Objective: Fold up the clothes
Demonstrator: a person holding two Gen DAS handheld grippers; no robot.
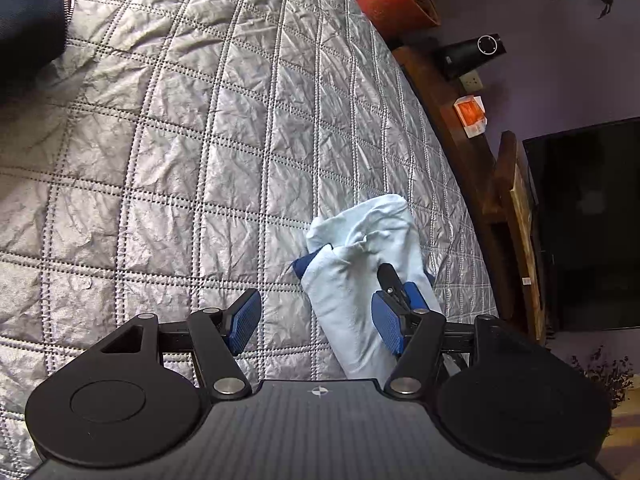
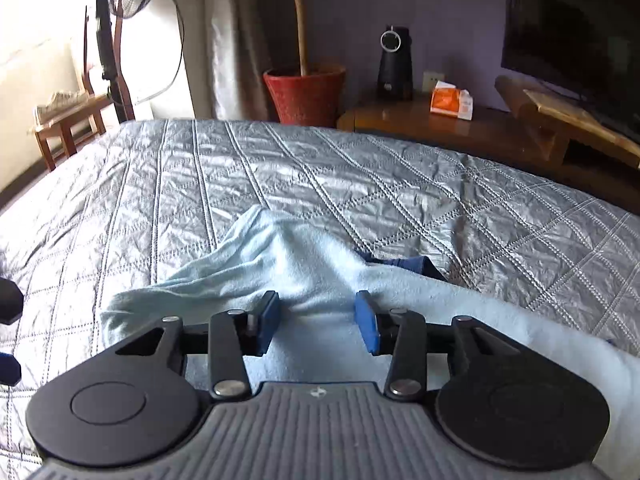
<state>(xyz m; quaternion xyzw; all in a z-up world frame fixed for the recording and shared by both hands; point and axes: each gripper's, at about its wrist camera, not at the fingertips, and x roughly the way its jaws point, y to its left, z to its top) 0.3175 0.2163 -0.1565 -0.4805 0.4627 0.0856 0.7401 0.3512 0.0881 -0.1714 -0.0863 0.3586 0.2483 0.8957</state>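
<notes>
two grippers over bed [image 2: 400,184] | left gripper [image 1: 316,322] fingers wide, empty beside pale blue garment [image 2: 312,272] | right gripper [image 2: 318,318] fingers narrowly parted astride its bunched ridge, likely regripping to fold

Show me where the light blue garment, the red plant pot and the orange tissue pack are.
light blue garment [image 2: 316,264]: right wrist view, on its raised middle fold.
red plant pot [image 2: 306,96]: right wrist view, on its front wall.
orange tissue pack [image 2: 450,102]: right wrist view, on its orange face.
</notes>
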